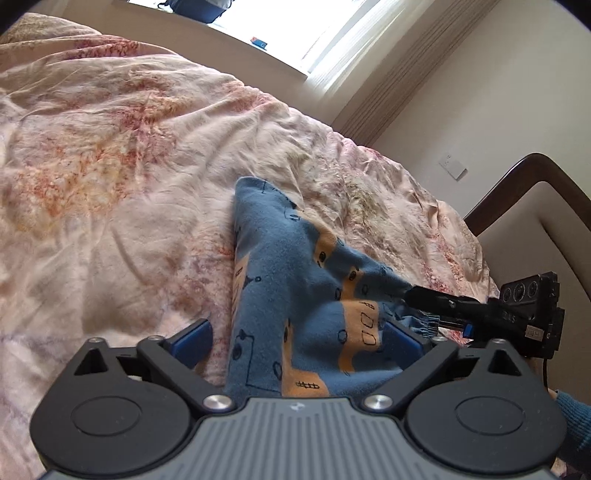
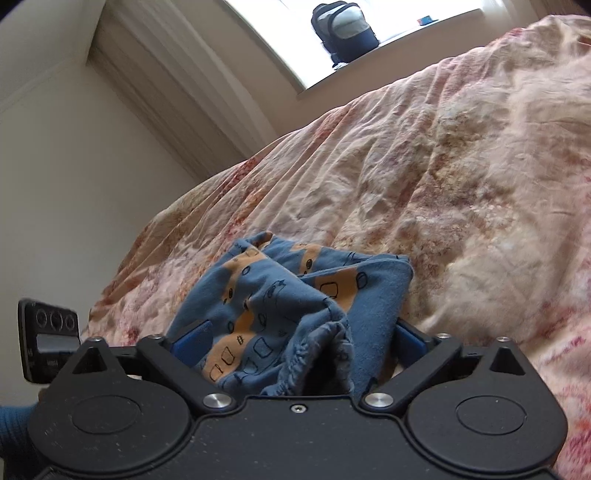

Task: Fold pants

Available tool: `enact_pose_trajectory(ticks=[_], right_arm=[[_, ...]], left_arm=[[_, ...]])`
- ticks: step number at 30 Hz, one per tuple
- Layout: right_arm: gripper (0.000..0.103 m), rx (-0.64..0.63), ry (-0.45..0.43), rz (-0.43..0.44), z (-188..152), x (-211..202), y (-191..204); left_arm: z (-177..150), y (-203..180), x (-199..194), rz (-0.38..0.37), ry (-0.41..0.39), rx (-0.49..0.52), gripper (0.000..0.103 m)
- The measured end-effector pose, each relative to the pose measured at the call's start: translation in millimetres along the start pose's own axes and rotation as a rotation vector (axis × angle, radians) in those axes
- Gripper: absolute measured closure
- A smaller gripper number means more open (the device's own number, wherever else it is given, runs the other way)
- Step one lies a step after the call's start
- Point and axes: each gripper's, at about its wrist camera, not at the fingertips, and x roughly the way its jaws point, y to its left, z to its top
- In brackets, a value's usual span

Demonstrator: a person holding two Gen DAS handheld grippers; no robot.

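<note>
1. two blue pads (image 1: 192, 341) of the left gripper (image 1: 295, 343) stand wide apart, with the pants (image 1: 295, 295) draped between them; neither pad presses the cloth that i can see.
2. right gripper (image 2: 295, 343) fingers also spread wide, blue pads (image 2: 194, 339) at either side of bunched fabric; elastic waistband (image 2: 314, 354) crumpled right in the gap, close to the body of the tool.
3. in the left wrist view the right gripper (image 1: 417, 293) comes in from the right edge, its black finger tip touching the pants near the gathered waistband (image 1: 421, 321); cannot tell from there if it pinches.
4. pants are blue with orange patches and black doodle outlines, lying in a rumpled heap on the duvet (image 1: 110, 166), one end running away from the left gripper toward the middle of the bed.
5. duvet is pale pink with faded red floral print, heavily creased.
6. left gripper's camera housing (image 2: 50, 339) shows at the left edge of the right wrist view.
7. dark wooden headboard frame (image 1: 524, 173) with pale padding at far right of the left view.
8. window sill holds a dark backpack (image 2: 343, 31); pleated curtain (image 2: 177, 85) hangs beside the window.
</note>
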Motion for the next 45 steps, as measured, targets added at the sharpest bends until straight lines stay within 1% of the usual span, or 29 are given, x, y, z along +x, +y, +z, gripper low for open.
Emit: enact_pose_trajectory(ticks=[1,2,4,5,6,7,9,11,13,14,16,18,19,24,28,32,35,39,42,45], right_arm=[[0.021,0.018,-0.009,-0.012,0,-1,0],[0.024,0.036,-0.017,-0.023,-1,-3,0],[0.036,0.060,-0.027,-0.036,-2,-5,-2],[0.039,0.070,-0.031,-0.043,-2,-6,-4],[0.046,0.080,-0.033,-0.052,-2,-7,-6],[0.053,0.088,-0.035,-0.061,-3,-8,-8],[0.058,0.096,-0.038,-0.081,-4,-10,-11],[0.059,0.094,-0.040,-0.085,-5,-11,-11],[0.060,0.082,-0.039,-0.095,-6,-11,-9],[0.061,0.070,-0.038,-0.104,-6,-11,-7],[0.070,0.042,-0.036,-0.132,-6,-10,-2],[0.074,0.012,-0.042,-0.148,-7,-10,6],[0.076,-0.008,-0.045,-0.155,-8,-11,10],[0.079,-0.073,-0.085,-0.191,-11,-20,32],[0.080,-0.124,-0.109,-0.205,-12,-29,50],[0.080,-0.151,-0.119,-0.200,-11,-37,68],[0.080,-0.173,-0.118,-0.194,-11,-39,83],[0.081,-0.213,-0.083,-0.183,-10,-32,101],[0.081,-0.261,-0.063,-0.185,-6,-22,114],[0.081,-0.300,-0.054,-0.176,4,-13,124]], left_arm=[[1,-1,-1,0.001,0.008,-0.005,0.010],[1,-2,-2,0.000,0.015,-0.009,0.014],[1,-3,-2,0.004,0.028,-0.018,0.018],[2,-4,-3,0.018,0.033,-0.022,0.022],[2,-4,-2,0.036,0.040,-0.026,0.028],[3,-3,-1,0.051,0.049,-0.034,0.031],[5,1,0,0.088,0.072,-0.064,0.049],[6,6,1,0.107,0.095,-0.100,0.057],[6,11,1,0.102,0.096,-0.129,0.060],[7,12,1,0.105,0.098,-0.135,0.064],[7,10,1,0.118,0.101,-0.119,0.069],[7,5,-1,0.132,0.101,-0.094,0.075],[7,3,-1,0.137,0.100,-0.087,0.076],[11,-7,-7,0.148,0.091,-0.068,0.083],[15,-11,-15,0.141,0.090,-0.070,0.085],[15,-15,-32,0.134,0.101,-0.064,0.085],[9,-15,-49,0.132,0.103,-0.054,0.086],[3,-7,-65,0.151,0.072,-0.079,0.086],[10,-2,-68,0.171,0.073,-0.088,0.086],[23,-2,-72,0.190,0.056,-0.064,0.086]])
